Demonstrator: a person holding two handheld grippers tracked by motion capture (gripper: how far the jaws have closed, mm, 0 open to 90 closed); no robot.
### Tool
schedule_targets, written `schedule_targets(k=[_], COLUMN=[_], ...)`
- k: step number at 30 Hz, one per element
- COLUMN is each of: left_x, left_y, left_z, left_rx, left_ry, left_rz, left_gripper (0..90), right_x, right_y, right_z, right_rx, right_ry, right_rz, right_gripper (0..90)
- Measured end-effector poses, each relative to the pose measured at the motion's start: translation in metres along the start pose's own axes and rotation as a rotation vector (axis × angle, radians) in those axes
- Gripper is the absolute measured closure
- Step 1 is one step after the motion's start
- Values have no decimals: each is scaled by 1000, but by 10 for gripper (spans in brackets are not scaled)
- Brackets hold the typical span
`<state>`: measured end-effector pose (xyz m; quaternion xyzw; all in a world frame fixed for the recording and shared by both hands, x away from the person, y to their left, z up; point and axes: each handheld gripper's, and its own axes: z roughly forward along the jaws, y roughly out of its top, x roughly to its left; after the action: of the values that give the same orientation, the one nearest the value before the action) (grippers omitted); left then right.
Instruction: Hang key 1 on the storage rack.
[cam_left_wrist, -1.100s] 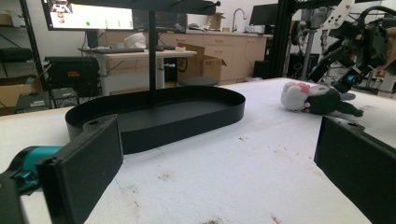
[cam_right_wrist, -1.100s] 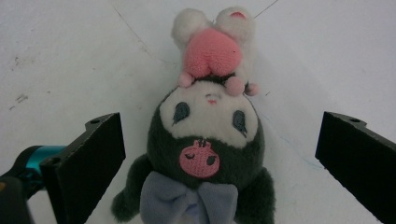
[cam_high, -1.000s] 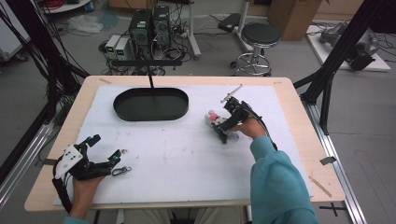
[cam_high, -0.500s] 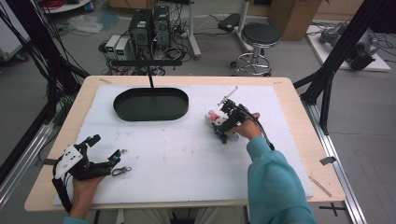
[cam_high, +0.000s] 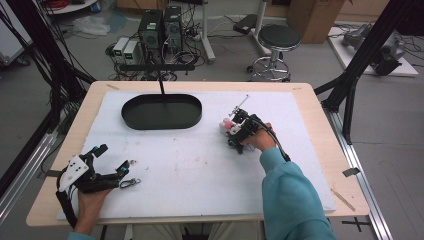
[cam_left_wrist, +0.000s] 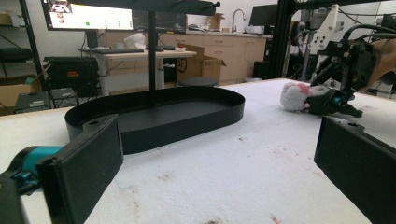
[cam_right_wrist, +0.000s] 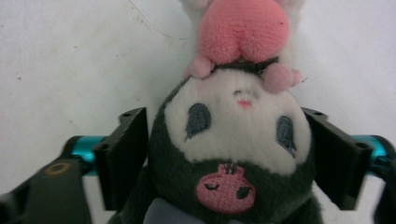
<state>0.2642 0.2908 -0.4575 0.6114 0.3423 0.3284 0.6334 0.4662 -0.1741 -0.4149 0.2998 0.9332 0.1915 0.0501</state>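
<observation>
Small black-and-white plush toy with pink ears (cam_right_wrist: 236, 154) is lying on the white foam mat (cam_high: 200, 165) right of the black oval tray (cam_high: 161, 111), right gripper (cam_high: 234, 131) now closing onto its head, barely shifted over the last second, so lift looks imminent; left gripper (cam_high: 126, 169) is idling wide open.

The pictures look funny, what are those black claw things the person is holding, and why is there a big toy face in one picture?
Those are grippers, hand-held pinchers with two flat jaws. The high view looks down on a table with a white mat. The person's left gripper rests near the front edge, jaws wide open and holding nothing. The right gripper is at a small plush toy. Each gripper carries its own little camera. The right gripper view looks between its jaws, so the plush toy looks huge, with a jaw against each side of its head. The left gripper view looks across the mat at an oval black tray.
</observation>
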Motion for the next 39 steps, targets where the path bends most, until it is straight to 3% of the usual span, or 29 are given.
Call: schedule_targets(k=[9, 20, 31, 33, 39], left_x=[0, 0, 1, 2, 4], left_y=[0, 0, 2, 4, 14], left_z=[0, 0, 2, 4, 11], left_rx=[1, 3, 22, 31, 43], left_ry=[-2, -1, -3, -10, -48], left_rz=[4, 8, 4, 16, -36], left_gripper=[17, 17, 17, 17, 17], right_x=[-5, -5, 1, 2, 7], right_y=[-2, -2, -1, 0, 2], right_z=[-1, -4, -26, -35, -48], right_rx=[5, -7, -106, -174, -241], right_ry=[12, 31, 45, 80, 101], right_rz=[46, 29, -3, -17, -65], right_gripper=[383, 416, 416, 415, 415])
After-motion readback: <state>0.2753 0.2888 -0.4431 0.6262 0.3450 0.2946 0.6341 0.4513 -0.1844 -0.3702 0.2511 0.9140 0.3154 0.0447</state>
